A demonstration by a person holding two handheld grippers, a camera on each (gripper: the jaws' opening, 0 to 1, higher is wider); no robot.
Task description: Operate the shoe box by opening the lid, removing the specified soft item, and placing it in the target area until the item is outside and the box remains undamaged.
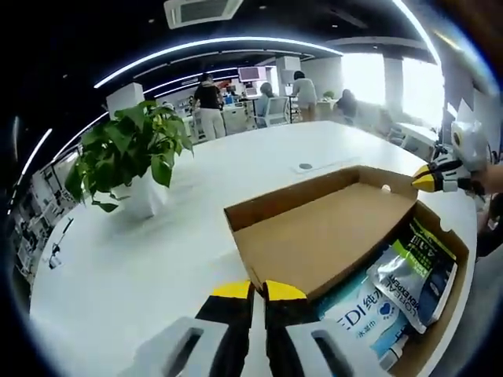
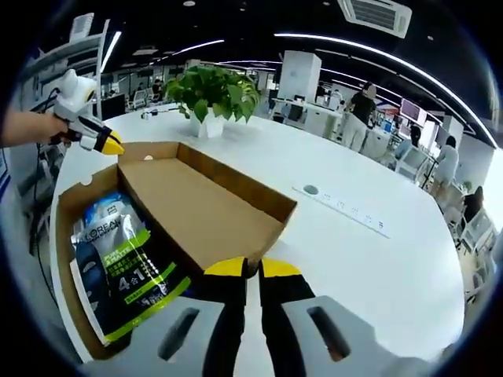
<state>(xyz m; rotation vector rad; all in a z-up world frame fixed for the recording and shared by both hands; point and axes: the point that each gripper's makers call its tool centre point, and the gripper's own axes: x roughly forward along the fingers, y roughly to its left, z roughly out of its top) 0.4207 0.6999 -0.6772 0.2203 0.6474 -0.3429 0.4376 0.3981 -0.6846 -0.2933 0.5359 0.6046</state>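
An open brown shoe box [image 1: 454, 255] lies on the white table. Its cardboard lid [image 1: 322, 236] rests inside-up over the box's left part. Soft packs lie in the uncovered part: a blue-white pack [image 1: 357, 314] and a green-black pack [image 1: 416, 271]. My left gripper [image 1: 259, 292] is shut at the lid's near corner, with nothing seen between its jaws. My right gripper [image 1: 430, 181] is at the box's far corner. In the right gripper view, my right gripper [image 2: 251, 269] is shut at the lid's [image 2: 196, 206] near edge. The green-black pack [image 2: 126, 267] lies to its left, and the left gripper [image 2: 111, 145] is at the box's [image 2: 67, 212] far corner.
A potted green plant [image 1: 130, 149] [image 2: 212, 90] stands on the table beyond the box. A flat socket strip [image 1: 306, 166] [image 2: 342, 206] is set into the tabletop. A hand [image 2: 23, 126] holds the left gripper. People stand among desks far behind.
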